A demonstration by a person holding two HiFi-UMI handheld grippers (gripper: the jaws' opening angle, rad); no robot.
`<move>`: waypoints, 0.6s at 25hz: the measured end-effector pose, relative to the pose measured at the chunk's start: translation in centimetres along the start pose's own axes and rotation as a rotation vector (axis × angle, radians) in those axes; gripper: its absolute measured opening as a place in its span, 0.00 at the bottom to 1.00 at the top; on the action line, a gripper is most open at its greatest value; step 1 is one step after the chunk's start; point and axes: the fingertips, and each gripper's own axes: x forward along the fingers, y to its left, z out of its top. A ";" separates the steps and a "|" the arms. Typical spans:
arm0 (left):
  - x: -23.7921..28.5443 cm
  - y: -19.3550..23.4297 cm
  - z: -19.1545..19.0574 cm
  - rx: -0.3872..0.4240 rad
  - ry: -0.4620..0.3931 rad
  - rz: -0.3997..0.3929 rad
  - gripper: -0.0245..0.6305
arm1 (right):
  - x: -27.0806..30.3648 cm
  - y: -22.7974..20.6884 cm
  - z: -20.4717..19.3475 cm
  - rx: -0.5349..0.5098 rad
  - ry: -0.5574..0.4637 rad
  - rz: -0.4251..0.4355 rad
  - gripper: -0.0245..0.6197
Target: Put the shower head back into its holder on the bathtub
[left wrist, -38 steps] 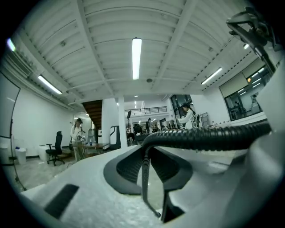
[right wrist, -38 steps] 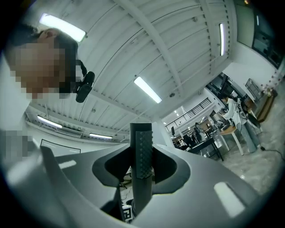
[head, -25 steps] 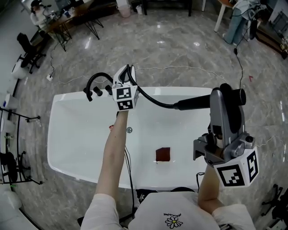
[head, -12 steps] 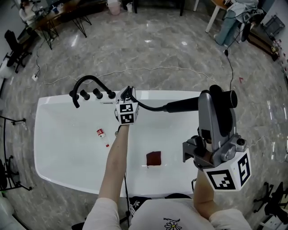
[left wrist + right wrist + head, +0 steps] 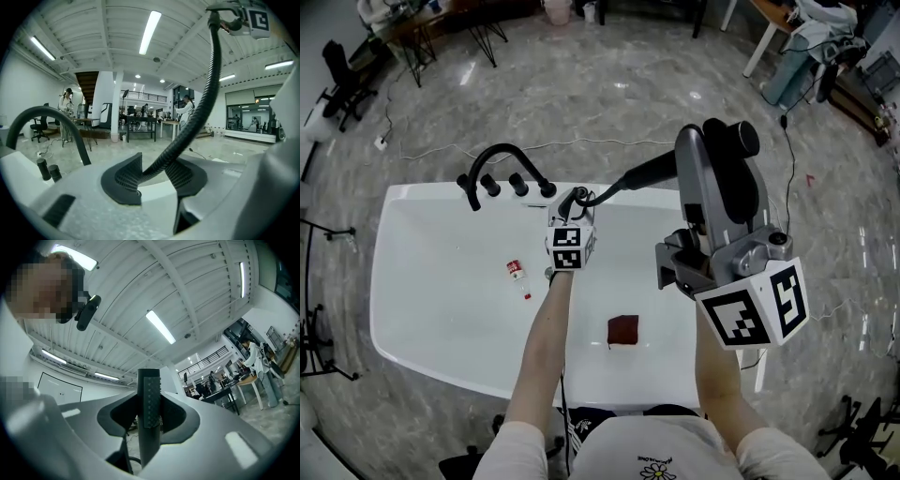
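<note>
My left gripper [image 5: 153, 171] sits low on the far rim of the white bathtub [image 5: 431, 309]. Its jaws have just been opening and now stand spread. The black ribbed hose [image 5: 206, 103] runs up between them. It leans on the left pad [image 5: 129, 176] and stands clear of the right pad, so nothing is pinched there. In the head view the hose climbs from that spot to the right, up to the shower head [image 5: 649, 172].

My right gripper [image 5: 149, 413] is clamped on the shower head's dark, textured handle, which stands upright between the two pads with both pressed against it. The shower head is held in the air over the tub's far right rim, out of any holder. I cannot pick the holder out near my left jaws.

Just left of my left gripper, the black arched faucet [image 5: 502, 152] rises from the same rim, with a row of black knobs [image 5: 490, 186] beside it. Inside the tub, a small bottle with a red label [image 5: 517, 276] lies on its side left of my left forearm. A dark red square patch [image 5: 622, 330] lies on the floor of the tub between my arms. Grey marbled floor [image 5: 609, 84] surrounds the tub.
</note>
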 end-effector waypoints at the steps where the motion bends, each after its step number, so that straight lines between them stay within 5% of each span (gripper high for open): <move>1: -0.6 0.0 0.2 -0.009 -0.011 -0.002 0.25 | 0.5 0.2 -0.4 -0.003 0.001 0.006 0.25; 9: -6.6 0.8 3.0 -0.063 -0.116 0.000 0.25 | 3.8 1.1 -5.1 -0.086 0.052 0.038 0.25; 12: -9.2 1.1 3.5 -0.051 -0.138 0.013 0.04 | 5.0 0.7 -8.4 -0.110 0.099 0.042 0.25; 15: -11.5 1.7 3.3 -0.054 -0.161 0.024 0.04 | 6.0 -0.1 -12.3 -0.133 0.148 0.031 0.25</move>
